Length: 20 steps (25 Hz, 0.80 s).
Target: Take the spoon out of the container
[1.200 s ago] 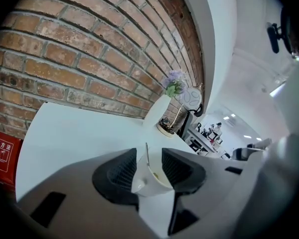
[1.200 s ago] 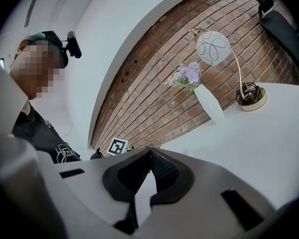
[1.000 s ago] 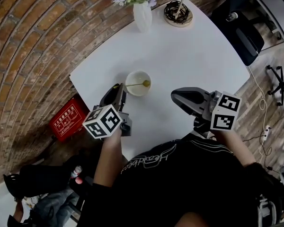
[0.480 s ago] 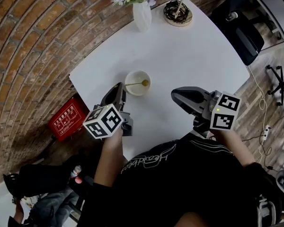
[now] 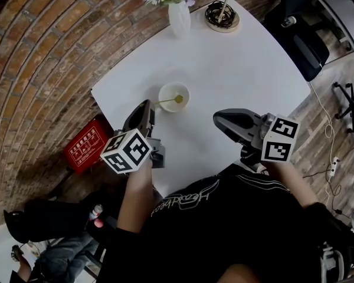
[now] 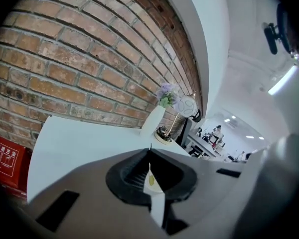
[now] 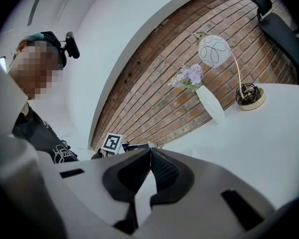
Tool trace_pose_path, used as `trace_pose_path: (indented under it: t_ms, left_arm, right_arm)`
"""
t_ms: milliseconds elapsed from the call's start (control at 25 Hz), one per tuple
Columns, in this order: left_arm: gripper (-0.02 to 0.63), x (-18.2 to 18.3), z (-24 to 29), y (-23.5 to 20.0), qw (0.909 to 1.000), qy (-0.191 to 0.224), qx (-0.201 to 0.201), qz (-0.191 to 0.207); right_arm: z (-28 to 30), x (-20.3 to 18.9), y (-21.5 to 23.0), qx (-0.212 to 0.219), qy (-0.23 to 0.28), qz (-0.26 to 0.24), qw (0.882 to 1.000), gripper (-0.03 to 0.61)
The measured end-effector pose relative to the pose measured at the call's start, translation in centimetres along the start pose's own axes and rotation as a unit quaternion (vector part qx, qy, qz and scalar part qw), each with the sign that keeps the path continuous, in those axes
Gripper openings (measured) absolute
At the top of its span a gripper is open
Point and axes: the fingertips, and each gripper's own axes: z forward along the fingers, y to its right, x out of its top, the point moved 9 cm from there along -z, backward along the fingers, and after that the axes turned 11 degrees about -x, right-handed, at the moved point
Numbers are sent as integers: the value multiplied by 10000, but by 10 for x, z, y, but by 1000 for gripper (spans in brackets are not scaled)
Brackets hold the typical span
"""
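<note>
A small white bowl (image 5: pixel 167 91) stands on the white table (image 5: pixel 236 69). In it lies a spoon (image 5: pixel 178 99) with a yellow-green head. Its thin handle points left over the rim. My left gripper (image 5: pixel 146 106) sits just left of the bowl, shut at the end of that handle. In the left gripper view the jaws (image 6: pixel 149 152) meet at the tips, and the spoon head (image 6: pixel 150 179) shows through the slit below. My right gripper (image 5: pixel 219 120) hovers right of the bowl, apart from it. Its jaws (image 7: pixel 150 150) are shut on nothing.
At the table's far edge stand a white vase of purple flowers (image 5: pixel 179 17) and a lamp with a round base (image 5: pixel 222 17). A red crate (image 5: pixel 87 148) sits on the floor at the left by the brick wall. A black office chair (image 5: pixel 301 40) stands to the right.
The bowl and table have slid slightly up in the head view. The left gripper stays at the spoon handle's end. The right gripper has not moved.
</note>
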Motion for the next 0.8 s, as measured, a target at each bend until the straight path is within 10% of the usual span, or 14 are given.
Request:
trace_pose_path:
  t_ms: [800]
  left_arm:
    - [8, 9, -102, 103, 9922, 333, -882, 816]
  right_arm:
    - [-46, -32, -85, 82, 403, -398, 9984, -3]
